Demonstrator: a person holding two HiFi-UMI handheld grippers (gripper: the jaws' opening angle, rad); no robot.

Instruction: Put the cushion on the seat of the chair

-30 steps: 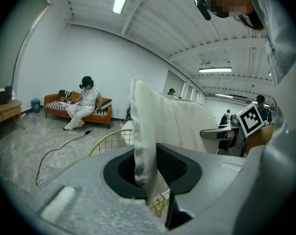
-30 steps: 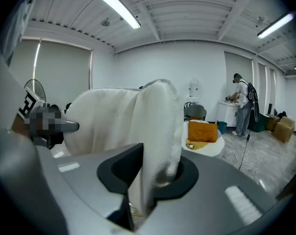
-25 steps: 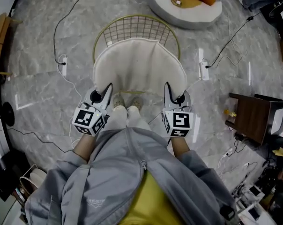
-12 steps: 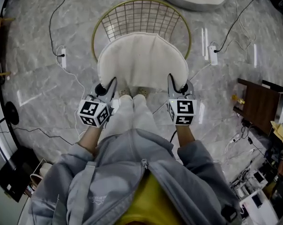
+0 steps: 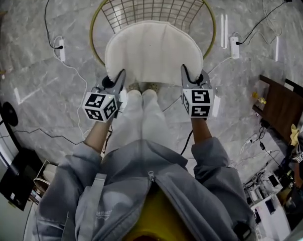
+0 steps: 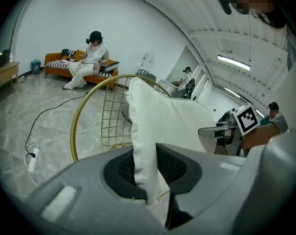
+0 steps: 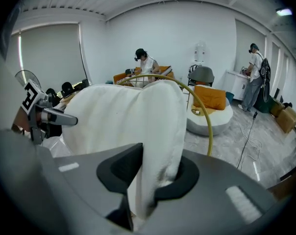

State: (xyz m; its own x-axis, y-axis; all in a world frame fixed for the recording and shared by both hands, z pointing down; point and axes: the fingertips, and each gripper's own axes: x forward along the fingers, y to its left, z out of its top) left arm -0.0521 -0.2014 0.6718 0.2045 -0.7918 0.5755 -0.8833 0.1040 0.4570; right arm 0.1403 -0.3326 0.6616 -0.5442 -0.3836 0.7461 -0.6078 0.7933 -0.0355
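Observation:
A cream round cushion [image 5: 152, 51] hangs spread between my two grippers over the gold wire chair [image 5: 152, 3]. My left gripper [image 5: 117, 80] is shut on the cushion's near left edge, and the fabric [image 6: 144, 146] runs pinched between its dark pads. My right gripper [image 5: 185, 74] is shut on the near right edge, with the cushion [image 7: 153, 155] bunched between its pads. The chair's gold rim [image 6: 89, 102] and mesh back stand just behind the cushion. The seat itself is hidden under the cushion.
White power strips [image 5: 60, 49] [image 5: 235, 40] and cables lie on the marble floor either side of the chair. A dark wooden side table [image 5: 282, 104] stands at the right. People sit on an orange sofa [image 6: 79, 67] far off, and a white pouf with an orange pillow [image 7: 211, 106] lies beyond the chair.
Both grippers have sunk with the cushion, and it now lies lower over the chair, covering more of the wire frame. The grips on the cushion's edges are unchanged.

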